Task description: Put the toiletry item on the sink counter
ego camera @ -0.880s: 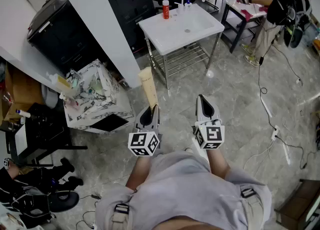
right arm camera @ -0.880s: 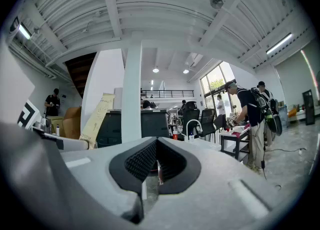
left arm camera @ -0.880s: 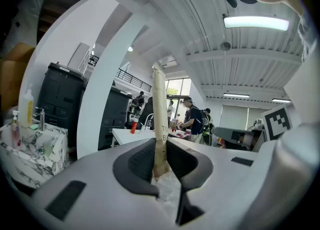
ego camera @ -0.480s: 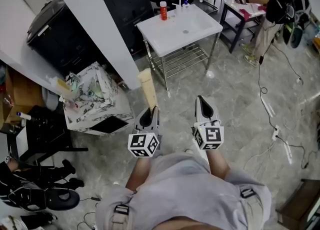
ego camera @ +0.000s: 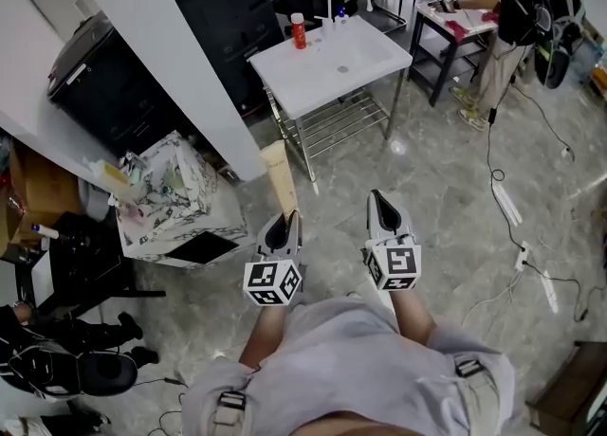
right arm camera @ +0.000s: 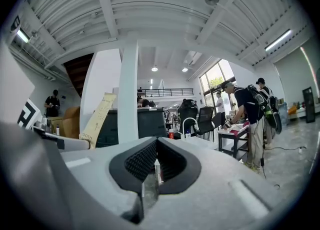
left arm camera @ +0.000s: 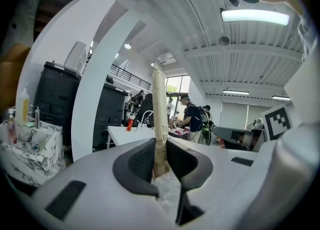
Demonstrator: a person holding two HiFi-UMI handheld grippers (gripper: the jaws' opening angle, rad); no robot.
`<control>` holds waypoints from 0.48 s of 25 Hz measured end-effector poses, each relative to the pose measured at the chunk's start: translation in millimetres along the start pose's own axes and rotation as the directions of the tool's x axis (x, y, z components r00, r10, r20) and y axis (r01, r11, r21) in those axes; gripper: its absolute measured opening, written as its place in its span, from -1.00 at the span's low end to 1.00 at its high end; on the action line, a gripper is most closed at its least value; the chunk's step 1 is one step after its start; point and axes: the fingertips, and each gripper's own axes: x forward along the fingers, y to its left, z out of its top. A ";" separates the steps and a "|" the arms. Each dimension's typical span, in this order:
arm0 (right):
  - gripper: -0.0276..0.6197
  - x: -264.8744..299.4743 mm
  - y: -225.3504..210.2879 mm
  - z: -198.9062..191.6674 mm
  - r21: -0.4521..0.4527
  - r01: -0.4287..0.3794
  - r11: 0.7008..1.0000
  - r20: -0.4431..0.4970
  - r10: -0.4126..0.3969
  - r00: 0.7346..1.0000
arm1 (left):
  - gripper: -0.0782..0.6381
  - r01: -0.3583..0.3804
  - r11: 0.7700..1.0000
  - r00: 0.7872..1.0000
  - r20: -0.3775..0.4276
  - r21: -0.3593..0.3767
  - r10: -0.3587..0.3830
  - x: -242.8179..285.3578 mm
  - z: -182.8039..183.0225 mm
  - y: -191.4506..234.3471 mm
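Flat tan tube (ego camera: 280,173), long axis running forward from left gripper (ego camera: 283,224) clamping its base, right gripper (ego camera: 377,201) closed, empty

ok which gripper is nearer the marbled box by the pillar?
Left. In the head view the left gripper, shut on the tan tube, is just right of the marbled box; the right gripper is further right, past the left one.
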 end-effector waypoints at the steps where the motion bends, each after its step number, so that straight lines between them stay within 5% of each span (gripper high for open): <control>1: -0.91 -1.0 -5.2 -0.9 -0.003 -0.001 1.000 -0.003 0.001 1.000 | -0.62 0.000 1.000 1.000 -0.002 -0.001 0.000 3.1 -2.3 -4.4; 12: -0.91 -13.6 -70.8 -8.7 0.006 -0.001 1.000 -0.002 0.001 1.000 | -0.62 0.011 1.000 1.000 -0.019 -0.002 -0.011 35.1 -26.5 -59.0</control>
